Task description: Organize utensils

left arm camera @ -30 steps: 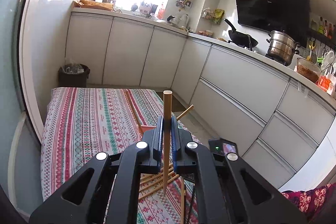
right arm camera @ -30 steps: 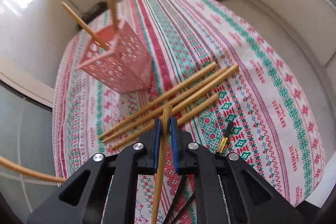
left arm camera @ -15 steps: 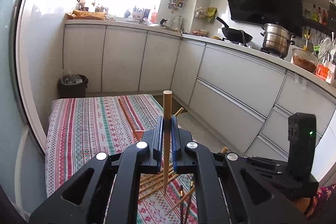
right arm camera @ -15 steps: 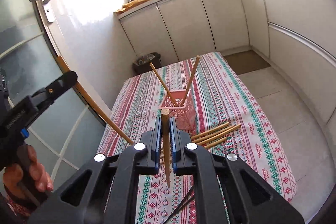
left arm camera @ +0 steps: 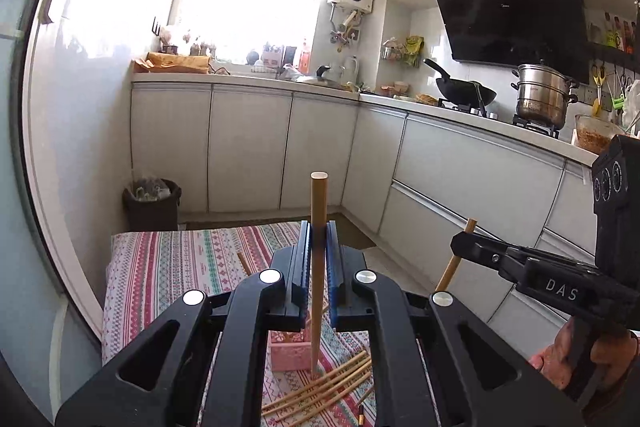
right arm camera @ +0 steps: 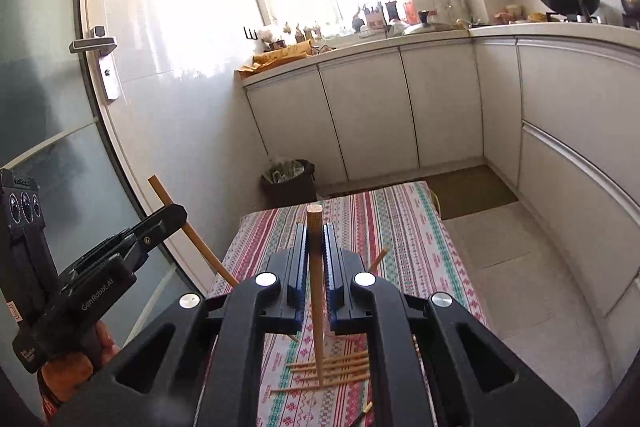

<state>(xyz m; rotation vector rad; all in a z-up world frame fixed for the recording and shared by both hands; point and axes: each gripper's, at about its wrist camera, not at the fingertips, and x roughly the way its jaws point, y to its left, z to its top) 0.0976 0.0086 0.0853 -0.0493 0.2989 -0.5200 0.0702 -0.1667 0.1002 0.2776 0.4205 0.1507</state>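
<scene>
My left gripper (left arm camera: pixel 319 229) is shut on an upright wooden chopstick (left arm camera: pixel 319 195), held high over the table. Below it stands the pink utensil holder (left arm camera: pixel 290 353), with several loose chopsticks (left arm camera: pixel 320 393) lying on the cloth in front of it. My right gripper (right arm camera: pixel 315 239) is shut on a second chopstick (right arm camera: pixel 314 219), also upright and well above the loose chopsticks (right arm camera: pixel 332 371). Each gripper shows in the other's view: the right gripper (left arm camera: pixel 460 245) at the right edge, the left gripper (right arm camera: pixel 176 215) at the left. The holder is hidden in the right wrist view.
The low table wears a striped patterned cloth (right arm camera: pixel 400 227). A dark bin (left arm camera: pixel 152 203) stands behind it against white cabinets (left arm camera: pixel 248 151). A glass door with a handle (right arm camera: pixel 100 47) lies to the left, tiled floor (right arm camera: pixel 500 251) to the right. A thin black object with a gold tip (left arm camera: pixel 360 413) rests near the chopsticks.
The right gripper has risen steeply from just above the table with its chopstick and tipped up from looking down to almost level. The left gripper has climbed a little with its chopstick.
</scene>
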